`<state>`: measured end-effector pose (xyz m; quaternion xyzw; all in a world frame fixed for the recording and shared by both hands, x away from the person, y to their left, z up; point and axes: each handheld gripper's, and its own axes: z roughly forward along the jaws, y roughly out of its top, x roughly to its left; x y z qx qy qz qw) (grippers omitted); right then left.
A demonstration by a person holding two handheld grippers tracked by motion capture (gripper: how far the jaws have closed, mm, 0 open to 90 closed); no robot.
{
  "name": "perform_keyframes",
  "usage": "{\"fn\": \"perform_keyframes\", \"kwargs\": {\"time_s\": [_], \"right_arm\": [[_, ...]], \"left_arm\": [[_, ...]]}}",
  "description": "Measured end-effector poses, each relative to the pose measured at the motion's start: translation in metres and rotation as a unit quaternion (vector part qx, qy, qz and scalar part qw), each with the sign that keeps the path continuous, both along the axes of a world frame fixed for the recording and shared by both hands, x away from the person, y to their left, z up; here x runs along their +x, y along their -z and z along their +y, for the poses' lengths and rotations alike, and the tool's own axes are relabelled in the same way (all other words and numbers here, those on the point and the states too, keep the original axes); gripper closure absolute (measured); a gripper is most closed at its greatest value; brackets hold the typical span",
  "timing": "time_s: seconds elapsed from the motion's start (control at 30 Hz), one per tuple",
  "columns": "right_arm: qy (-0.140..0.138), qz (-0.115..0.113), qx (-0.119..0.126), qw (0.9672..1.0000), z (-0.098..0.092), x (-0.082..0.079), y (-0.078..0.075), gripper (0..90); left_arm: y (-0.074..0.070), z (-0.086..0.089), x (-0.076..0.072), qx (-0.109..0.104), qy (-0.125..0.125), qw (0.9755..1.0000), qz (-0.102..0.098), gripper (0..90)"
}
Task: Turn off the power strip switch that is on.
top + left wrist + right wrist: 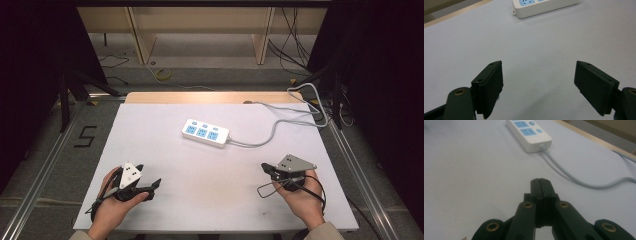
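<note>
A white power strip with blue sockets lies flat near the middle of the white table; its grey cable runs off to the back right. The strip's end shows at the top of the left gripper view and, with its cable, in the right gripper view. My left gripper rests low at the front left, open, with bare table between its jaws. At the front right my right gripper is shut, its jaws pressed together on nothing. Both are well short of the strip.
A wooden strip edges the table's far side. Loose cables lie at the back right corner. Metal rails run along both sides, and a "5" mark sits on the floor at left.
</note>
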<state>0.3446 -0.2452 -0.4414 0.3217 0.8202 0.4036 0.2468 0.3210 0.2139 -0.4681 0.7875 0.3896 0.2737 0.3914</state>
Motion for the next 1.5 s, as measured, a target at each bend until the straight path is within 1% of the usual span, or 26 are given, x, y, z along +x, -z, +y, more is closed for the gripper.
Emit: {"fn": "perform_keyframes", "kwargs": {"time_s": [0.37,0.53,0.83,1.23,1.37,1.5], "right_arm": [[0.004,0.003,-0.006,1.0000,0.008,0.013,-0.008,90.0],[-0.001,0.015,-0.013,0.9998,0.012,0.019,-0.009,90.0],[-0.005,0.015,-0.019,0.9997,0.015,0.026,-0.014,90.0],[-0.003,0.022,-0.029,0.9993,0.020,0.038,-0.020,90.0],[0.001,0.029,-0.029,0.9991,0.021,0.042,-0.022,90.0],[-0.001,0.029,-0.028,0.9992,0.024,0.047,-0.024,90.0]], "left_arm": [[0.000,0.000,0.000,-0.001,-0.001,1.0000,0.002,23.0],[0.001,0.000,0.000,0.000,-0.001,1.0000,0.003,23.2],[0.001,0.000,0.000,0.001,-0.003,1.0000,0.003,23.1],[0.001,0.000,0.001,0.000,-0.003,1.0000,0.005,23.2],[0.002,0.000,0.001,0.000,-0.003,1.0000,0.007,23.2],[0.002,0.000,0.001,0.000,-0.002,1.0000,0.007,23.3]]}}
